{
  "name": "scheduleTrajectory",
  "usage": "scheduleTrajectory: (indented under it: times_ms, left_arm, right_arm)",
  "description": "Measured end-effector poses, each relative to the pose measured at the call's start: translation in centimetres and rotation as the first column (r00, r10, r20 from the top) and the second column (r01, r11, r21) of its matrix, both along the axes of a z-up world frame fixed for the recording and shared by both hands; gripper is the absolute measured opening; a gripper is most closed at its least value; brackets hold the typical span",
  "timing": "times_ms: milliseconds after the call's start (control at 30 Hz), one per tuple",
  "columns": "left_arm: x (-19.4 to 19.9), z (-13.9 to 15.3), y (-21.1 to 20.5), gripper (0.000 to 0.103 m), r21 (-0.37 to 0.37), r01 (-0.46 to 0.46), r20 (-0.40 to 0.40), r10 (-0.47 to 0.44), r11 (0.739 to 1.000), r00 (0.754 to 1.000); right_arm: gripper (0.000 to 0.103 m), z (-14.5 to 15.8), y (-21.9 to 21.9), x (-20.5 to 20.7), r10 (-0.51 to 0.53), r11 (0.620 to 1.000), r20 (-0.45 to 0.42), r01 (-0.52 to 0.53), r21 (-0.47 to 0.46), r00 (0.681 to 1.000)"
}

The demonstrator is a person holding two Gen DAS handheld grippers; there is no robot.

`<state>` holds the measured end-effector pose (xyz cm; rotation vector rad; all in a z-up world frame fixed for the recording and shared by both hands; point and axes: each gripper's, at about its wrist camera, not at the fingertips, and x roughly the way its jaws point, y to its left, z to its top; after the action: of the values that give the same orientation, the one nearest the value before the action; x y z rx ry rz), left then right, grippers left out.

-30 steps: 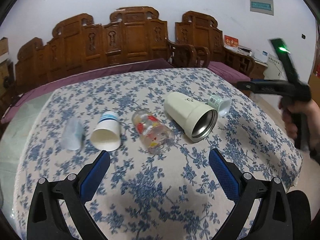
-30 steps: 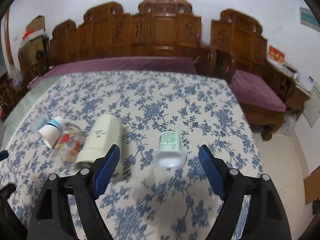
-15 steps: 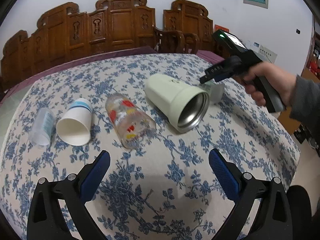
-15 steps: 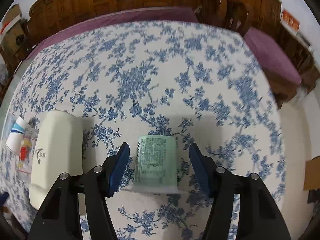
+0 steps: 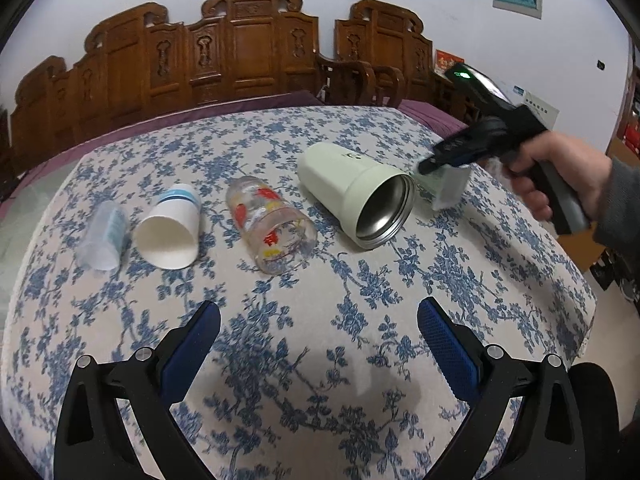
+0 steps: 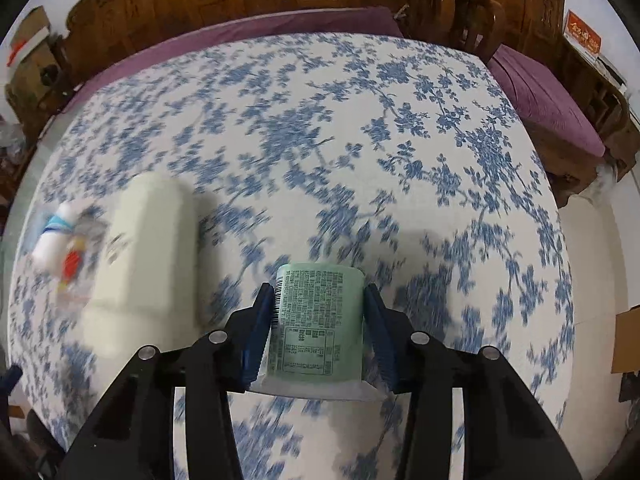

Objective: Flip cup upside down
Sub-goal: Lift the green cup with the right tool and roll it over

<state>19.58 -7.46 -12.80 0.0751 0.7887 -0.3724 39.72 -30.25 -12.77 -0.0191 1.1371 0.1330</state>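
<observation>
Several cups lie on their sides in a row on the blue-flowered tablecloth (image 5: 320, 360). From the left: a clear plastic cup (image 5: 103, 236), a white paper cup (image 5: 170, 233), a printed glass (image 5: 269, 229), a cream steel tumbler (image 5: 356, 192) and a small green-labelled plastic cup (image 6: 318, 320). My right gripper (image 6: 320, 312) is shut on the green-labelled cup, pads on both its sides; it also shows in the left wrist view (image 5: 448, 184), held by the hand. My left gripper (image 5: 318, 344) is open and empty, above the cloth in front of the row.
The tumbler (image 6: 148, 248) lies just left of the held cup. Carved wooden benches (image 5: 240, 52) with purple cushions stand behind the table. The table's right edge (image 5: 580, 280) drops off near the person's hand.
My right gripper has closed from either side onto the green-labelled cup. The left wrist view has shifted slightly; the other cups have not moved.
</observation>
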Motion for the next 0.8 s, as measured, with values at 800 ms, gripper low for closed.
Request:
scheduleTrajectory:
  times_ms: [800]
  left_arm:
    - [-6.9,0.5,9.3,0.095,0.038,-0.196,0.002,0.196,0.980,0.981]
  right_arm:
    - [0.049,-0.4,16.9,-18.3,0.310,0.942,0.036,-0.312,0.124,0.950]
